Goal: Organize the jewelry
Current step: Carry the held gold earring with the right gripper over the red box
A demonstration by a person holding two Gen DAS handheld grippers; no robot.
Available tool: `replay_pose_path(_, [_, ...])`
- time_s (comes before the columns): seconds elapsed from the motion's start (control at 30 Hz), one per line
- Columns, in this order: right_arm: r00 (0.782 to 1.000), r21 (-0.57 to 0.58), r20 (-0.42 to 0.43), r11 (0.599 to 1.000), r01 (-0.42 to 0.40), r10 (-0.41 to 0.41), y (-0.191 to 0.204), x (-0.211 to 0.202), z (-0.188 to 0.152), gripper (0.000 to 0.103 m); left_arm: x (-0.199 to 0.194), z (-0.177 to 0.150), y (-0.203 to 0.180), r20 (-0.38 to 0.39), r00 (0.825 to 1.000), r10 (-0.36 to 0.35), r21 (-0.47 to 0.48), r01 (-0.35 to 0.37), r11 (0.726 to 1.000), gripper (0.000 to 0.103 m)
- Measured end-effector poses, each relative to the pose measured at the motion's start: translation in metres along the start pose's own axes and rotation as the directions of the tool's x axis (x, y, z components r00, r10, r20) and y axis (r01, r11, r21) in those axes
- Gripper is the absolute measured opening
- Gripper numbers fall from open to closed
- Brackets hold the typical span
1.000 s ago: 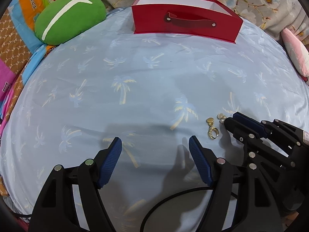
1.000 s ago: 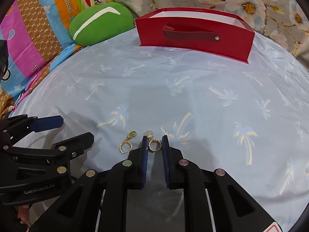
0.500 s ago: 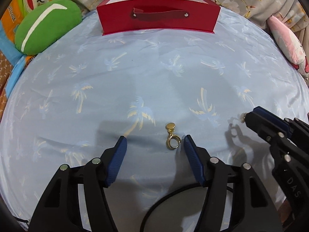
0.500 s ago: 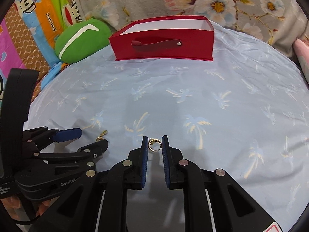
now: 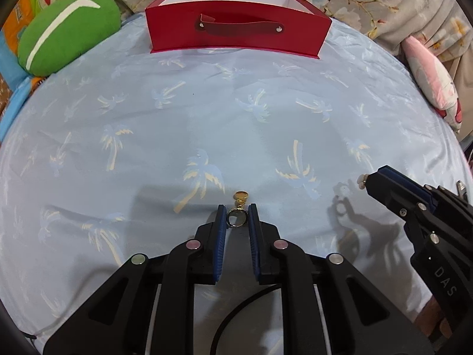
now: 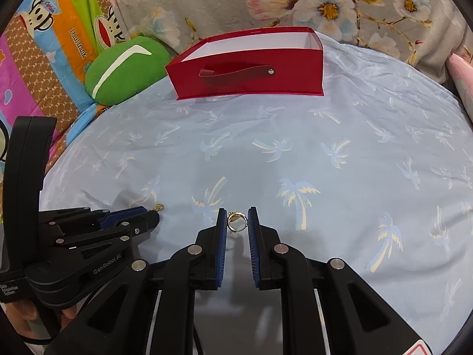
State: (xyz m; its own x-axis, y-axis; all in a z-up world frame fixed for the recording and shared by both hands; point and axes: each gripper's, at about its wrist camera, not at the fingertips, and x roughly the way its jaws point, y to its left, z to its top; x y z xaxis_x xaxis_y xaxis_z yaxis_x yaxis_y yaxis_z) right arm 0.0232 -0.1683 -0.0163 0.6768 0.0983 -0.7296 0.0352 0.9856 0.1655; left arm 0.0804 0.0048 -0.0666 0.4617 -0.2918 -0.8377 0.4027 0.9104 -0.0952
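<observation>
Earrings: the left tool is closing on one gold hoop lying on the bed sheet, while the right tool pinches the other hoop, seemingly just off the sheet. Either thin ring could twist out, or the left pads could snag cloth

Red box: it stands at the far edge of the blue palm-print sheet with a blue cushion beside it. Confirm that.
Wrong in one respect: the cushion beside the red box is green with a white stripe, not blue, as the right wrist view shows. The box does stand at the far edge of the blue palm-print sheet.
</observation>
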Motion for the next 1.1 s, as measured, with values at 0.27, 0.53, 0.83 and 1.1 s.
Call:
replay_pose_path(0.27, [0.999, 0.004, 0.029, 1.000, -0.017, 0.016, 0.001, -0.011, 0.003, 0.013, -0.018, 0.001, 0.009, 0.030, 0.999, -0.031, -0.039, 0.032, 0.999, 0.014])
replay_pose_path(0.53, [0.996, 0.000, 0.089, 1.000, -0.022, 0.022, 0.002, -0.031, 0.018, 0.013, -0.046, 0.017, 0.018, 0.099, 0.995, -0.022, -0.051, 0.027, 0.998, 0.014])
replay_pose_path(0.83, [0.985, -0.046, 0.171, 0.999, -0.004, 0.011, 0.007, -0.044, 0.057, 0.013, -0.070, 0.054, 0.028, 0.189, 0.982, 0.021, -0.040, -0.013, 0.999, 0.014])
replay_pose_path(1.1, [0.967, -0.063, 0.253, 0.998, 0.001, 0.015, 0.000, -0.041, 0.119, 0.013, -0.088, 0.118, 0.037, 0.291, 0.952, 0.097, -0.014, -0.097, 0.995, 0.014])
